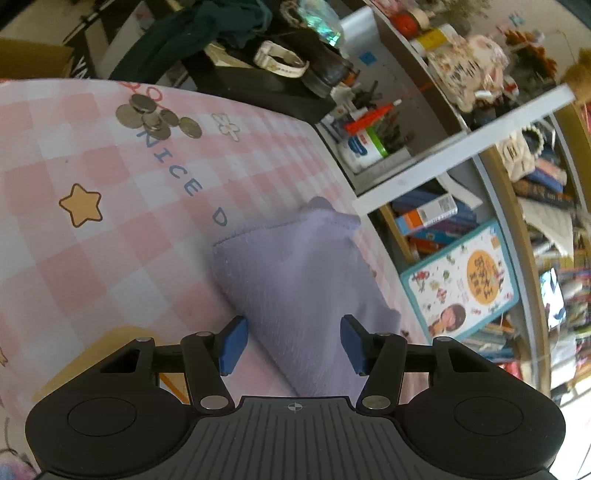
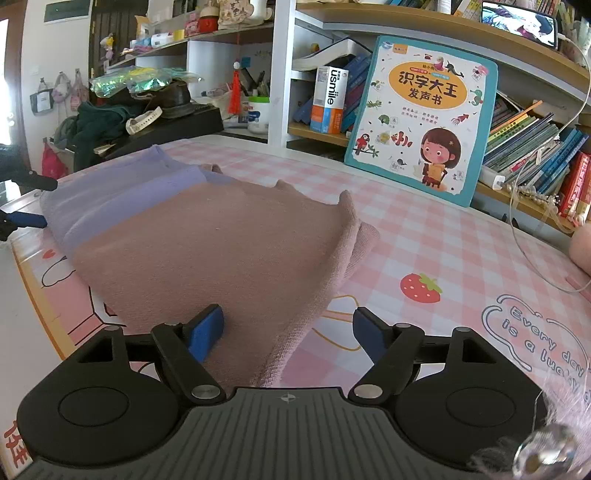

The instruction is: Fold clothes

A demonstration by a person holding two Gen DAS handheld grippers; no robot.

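The folded cloth lies on the table (image 2: 461, 266), which is covered with a pink checked mat. It has a purple part (image 1: 295, 280) and a dusty pink part (image 2: 221, 258); whether these are one garment or two I cannot tell. In the right wrist view its long axis runs from the near edge away to the upper left, the purple end farther.

The left gripper (image 1: 291, 341) stands open, pads on both sides of the purple end, not pressing it. The right gripper (image 2: 288, 332) is released and wide; the folded pink edge lies between its pads, one pad over the cloth.

Coins (image 1: 155, 116) lie well apart. A picture book (image 2: 421, 118) leans on the shelf (image 2: 406, 14) behind.
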